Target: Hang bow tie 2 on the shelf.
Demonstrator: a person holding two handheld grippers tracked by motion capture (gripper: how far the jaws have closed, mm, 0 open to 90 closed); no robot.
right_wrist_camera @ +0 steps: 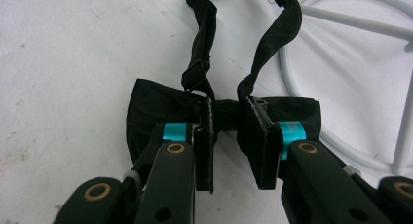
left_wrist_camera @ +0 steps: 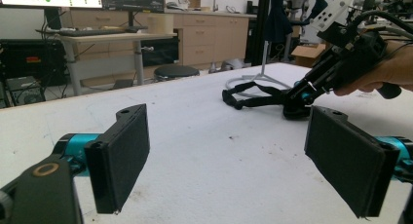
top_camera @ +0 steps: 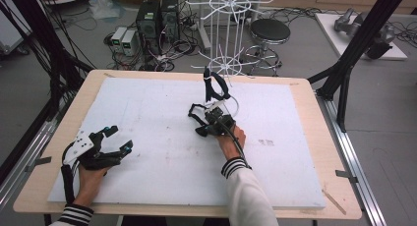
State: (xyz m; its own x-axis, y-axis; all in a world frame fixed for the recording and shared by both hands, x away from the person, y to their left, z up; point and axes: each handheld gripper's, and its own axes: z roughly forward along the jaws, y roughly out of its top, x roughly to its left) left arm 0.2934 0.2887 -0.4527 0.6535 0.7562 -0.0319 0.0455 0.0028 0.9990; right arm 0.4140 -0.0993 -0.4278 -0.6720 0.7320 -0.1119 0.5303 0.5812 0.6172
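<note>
A person sits at a wooden surface (top_camera: 305,91) covered by a white foam sheet (top_camera: 162,123), holding a two-jaw gripper in each hand. The right gripper (right_wrist_camera: 233,136) is low near the middle of the surface, a little toward the far edge, its jaws narrowed around the knot at the centre of a black fabric bow tie (right_wrist_camera: 146,104). The jaws sit just either side of the knot with a small gap between them, so whether they already pinch it or are only about to cannot be told for sure. The bow tie lies flat on the sheet, its thin black neck strap (right_wrist_camera: 207,34) running away from the gripper toward the far edge. Gripping at the knot seems a sensible choice, since that is the firmest part of the soft cloth. Just beside the bow tie rests the round base ring of a tall white wire display stand (top_camera: 227,34), which rises near the far edge; another black strap-like item (top_camera: 215,86) hangs on its lower part, which suggests the bow tie may belong there too. The left gripper (top_camera: 114,140) rests near the near left corner, well apart from the bow tie, its jaws spread wide and holding nothing, apparently waiting.
</note>
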